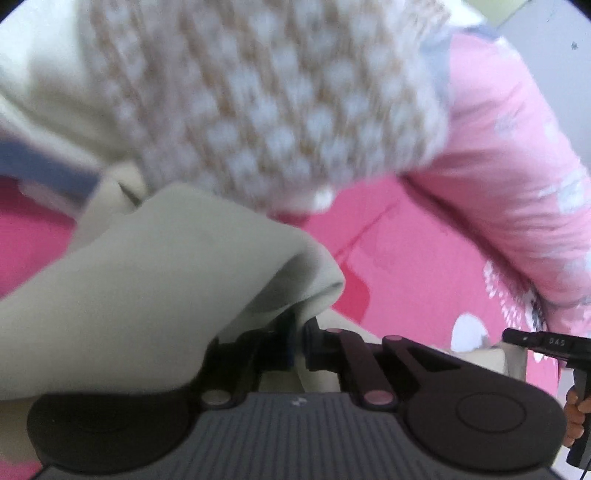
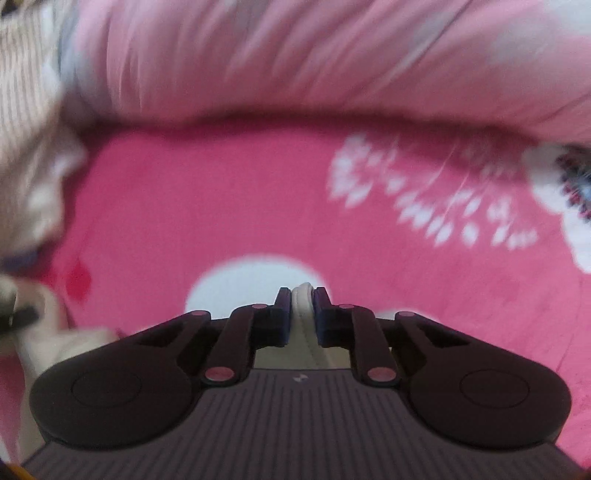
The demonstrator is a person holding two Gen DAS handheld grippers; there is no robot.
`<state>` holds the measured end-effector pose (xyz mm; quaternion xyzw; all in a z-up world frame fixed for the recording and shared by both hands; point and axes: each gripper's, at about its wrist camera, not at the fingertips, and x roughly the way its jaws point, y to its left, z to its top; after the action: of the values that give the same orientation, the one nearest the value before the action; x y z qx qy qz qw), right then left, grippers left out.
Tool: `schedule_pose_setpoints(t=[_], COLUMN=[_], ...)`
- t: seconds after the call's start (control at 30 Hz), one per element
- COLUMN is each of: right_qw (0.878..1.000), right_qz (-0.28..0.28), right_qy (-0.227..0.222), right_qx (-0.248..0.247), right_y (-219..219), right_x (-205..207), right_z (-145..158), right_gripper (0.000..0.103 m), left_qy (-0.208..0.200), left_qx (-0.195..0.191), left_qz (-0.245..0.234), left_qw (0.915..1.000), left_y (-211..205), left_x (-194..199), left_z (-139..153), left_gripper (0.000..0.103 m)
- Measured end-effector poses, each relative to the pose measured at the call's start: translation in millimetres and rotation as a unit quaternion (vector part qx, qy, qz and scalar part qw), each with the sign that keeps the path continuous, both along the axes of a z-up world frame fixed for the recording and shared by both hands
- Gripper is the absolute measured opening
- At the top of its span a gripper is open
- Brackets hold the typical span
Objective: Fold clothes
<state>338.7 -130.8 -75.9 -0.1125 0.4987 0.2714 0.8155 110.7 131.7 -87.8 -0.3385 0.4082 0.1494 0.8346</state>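
Pinching a fold of the cream garment (image 1: 162, 266), the left gripper (image 1: 299, 332) has its jaws closed on the cloth above the pink bedsheet (image 1: 413, 258). Over by the sheet's right side, the right gripper (image 2: 302, 295) is clamped tight on another cream edge, with a knitted sweater (image 1: 266, 103) bunched just behind the garment and a pale pink quilt (image 2: 295, 55) along the far edge.

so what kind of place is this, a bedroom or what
Probably a bedroom: the work is done on a bed with a pink flower-print sheet, a bunched pink quilt lies along its far side, and a wall stands behind.
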Motion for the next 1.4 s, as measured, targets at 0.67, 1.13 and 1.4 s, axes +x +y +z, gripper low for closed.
schedule_pose_setpoints(t=[0.67,1.13,1.4], right_qw=[0.977,0.981,0.980], right_qz=[-0.132,0.126,0.166], right_qy=[-0.025,-0.093,-0.063], right_qx=[0.164,-0.114,-0.093], right_y=[-75,-88,-110], right_x=[-2,-199,-186], right_z=[37,1,-32], right_gripper=[0.051,0.050,0.030], left_qy=[-0.012,0.039,0.033], left_qx=[0.056,0.102,0.096], left_qz=[-0.091,-0.247,-0.296], left_qw=[0.9942,0.9630,0.9497], left_y=[-20,-110,-193], left_x=[-29,-98,-102], left_z=[10,47,48], left_gripper=[0.067,0.067,0.071])
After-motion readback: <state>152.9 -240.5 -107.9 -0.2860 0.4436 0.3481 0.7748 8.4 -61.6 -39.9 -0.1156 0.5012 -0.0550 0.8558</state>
